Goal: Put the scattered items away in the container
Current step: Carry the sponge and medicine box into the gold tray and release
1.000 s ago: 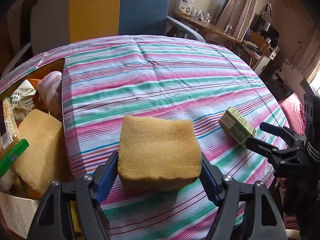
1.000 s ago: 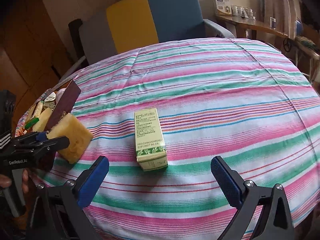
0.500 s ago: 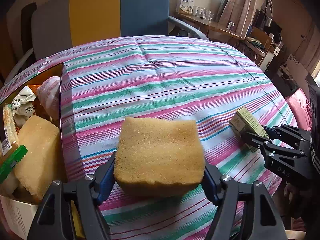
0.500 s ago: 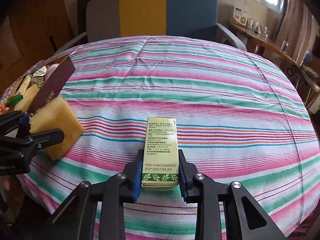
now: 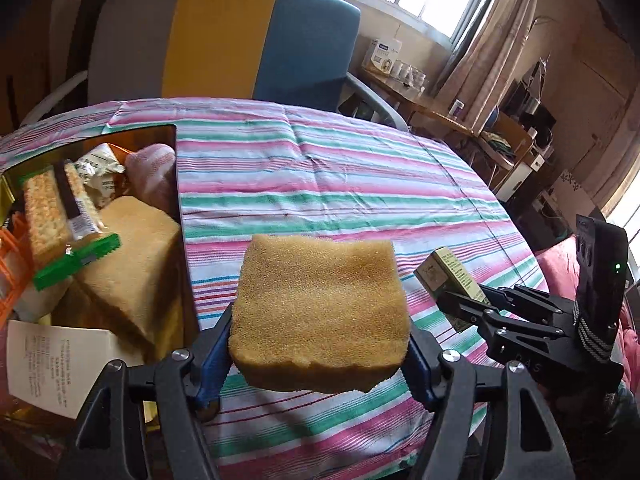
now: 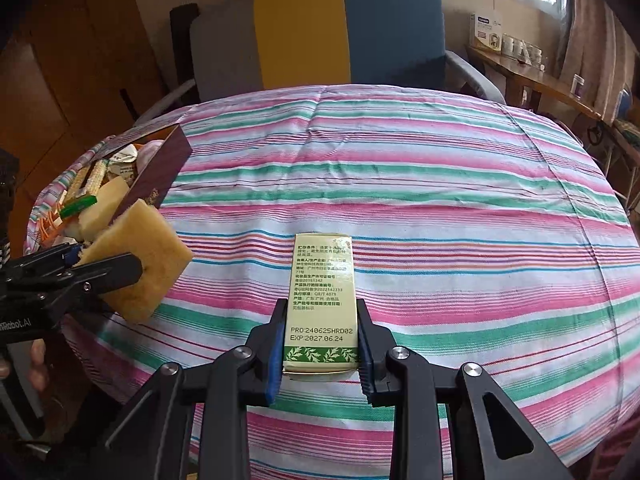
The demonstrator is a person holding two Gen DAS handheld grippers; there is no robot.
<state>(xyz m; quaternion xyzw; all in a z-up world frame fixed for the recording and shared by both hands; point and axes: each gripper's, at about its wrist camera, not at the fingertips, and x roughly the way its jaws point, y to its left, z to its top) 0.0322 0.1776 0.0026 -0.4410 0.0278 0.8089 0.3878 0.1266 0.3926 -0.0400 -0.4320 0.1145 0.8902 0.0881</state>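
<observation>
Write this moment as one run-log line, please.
left gripper: shut on sponge | right gripper: shut on green carton | both lifted off striped tablecloth | container: left, part-filled

Both wrist views look close, downward across the striped table (image 5: pixel 360 184), sharing the box (image 6: pixel 160 176).

You have a porous yellow sponge (image 5: pixel 320 312) held off the striped worktop (image 5: pixel 320 184), a pale green carton (image 6: pixel 320 304) likewise lifted, and the dark box (image 6: pixel 160 176) already crowded at left.
</observation>
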